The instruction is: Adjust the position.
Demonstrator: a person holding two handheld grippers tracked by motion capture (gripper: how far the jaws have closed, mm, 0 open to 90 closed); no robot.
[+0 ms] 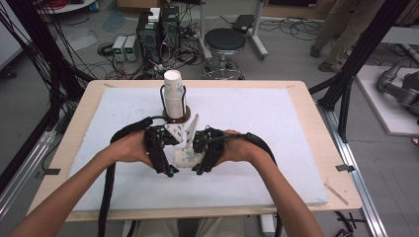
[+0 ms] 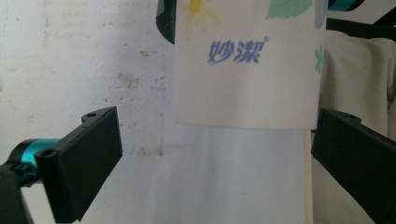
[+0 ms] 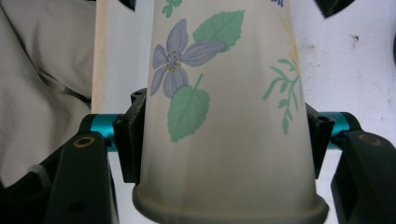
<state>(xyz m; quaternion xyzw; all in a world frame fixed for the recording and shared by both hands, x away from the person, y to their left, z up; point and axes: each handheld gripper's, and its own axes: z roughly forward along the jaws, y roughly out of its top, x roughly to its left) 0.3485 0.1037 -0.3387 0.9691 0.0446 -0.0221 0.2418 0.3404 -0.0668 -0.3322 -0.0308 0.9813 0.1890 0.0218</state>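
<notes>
Currently, the flower-printed paper cup (image 1: pixel 187 157) is held between your two grippers above the white tabletop (image 1: pixel 276 128), in front of the cup stack (image 1: pixel 173 94) on its holder. Your right gripper (image 3: pixel 224 140) pinches it near the rim. Your left gripper (image 2: pixel 215 154) has fingers (image 2: pixel 84 158) spread beside the cup.

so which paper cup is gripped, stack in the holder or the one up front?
The front flowered cup, lying sideways, clamped by the right gripper. The holder stack stands upright, untouched.
</notes>
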